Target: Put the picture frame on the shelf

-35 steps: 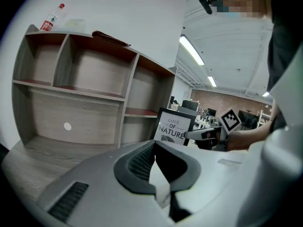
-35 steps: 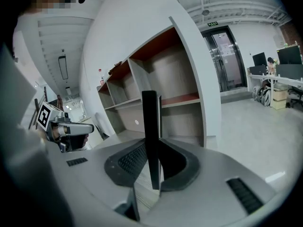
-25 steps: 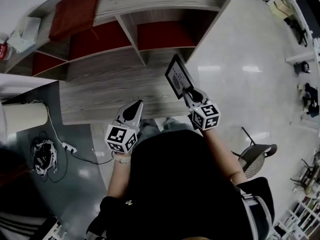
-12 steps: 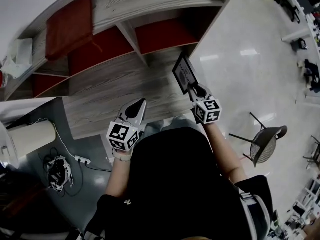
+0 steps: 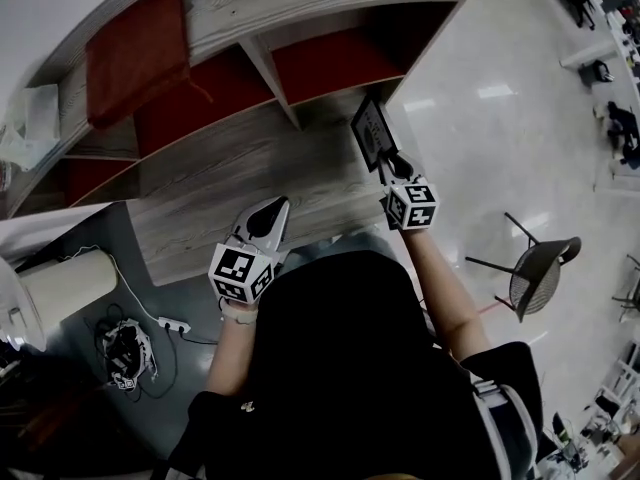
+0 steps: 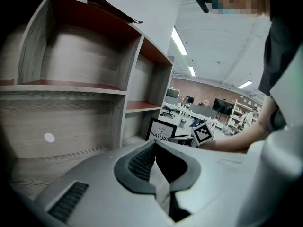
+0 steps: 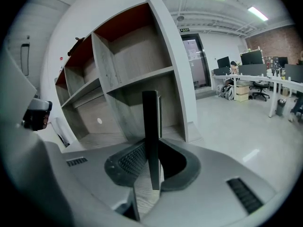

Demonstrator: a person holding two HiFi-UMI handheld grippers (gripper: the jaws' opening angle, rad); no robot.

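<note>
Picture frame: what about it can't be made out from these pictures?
Right gripper view: the picture frame is edge-on, so its face is unseen.
Left gripper view: the right gripper covers its lower corner and the print's end.
Head view: its print is too small to read.

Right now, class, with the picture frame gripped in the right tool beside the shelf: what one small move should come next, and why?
Probably ease the right tool forward and down, to stand the picture frame on the lower board of the shelf. The frame is clamped upright and seems held just above the board, not yet resting on it, with an open compartment close ahead.
</note>
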